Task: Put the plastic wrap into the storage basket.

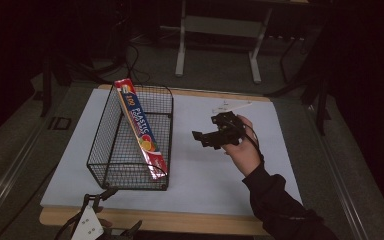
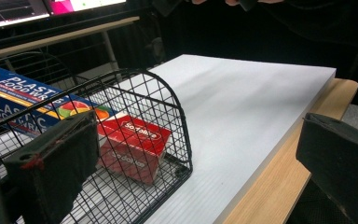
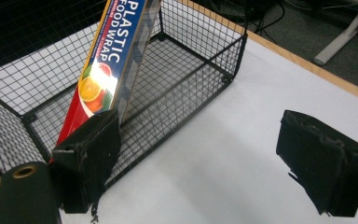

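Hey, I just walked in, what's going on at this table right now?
A person sits at a table covered with a white board, holding a two-jaw gripper in each hand. The right gripper hovers open over the board, beside a black wire basket. A long box of plastic food wrap lies slanted inside the basket, one end propped on the far rim. The left gripper waits open at the near edge. Neither holds anything.

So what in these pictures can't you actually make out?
- Plastic wrap box: its small print is too small in the high view, and the frame edge cuts its top off in the right gripper view.
- Left gripper: dim and cropped by the high view's bottom edge.
- Small marks on the white board: too faint to read.
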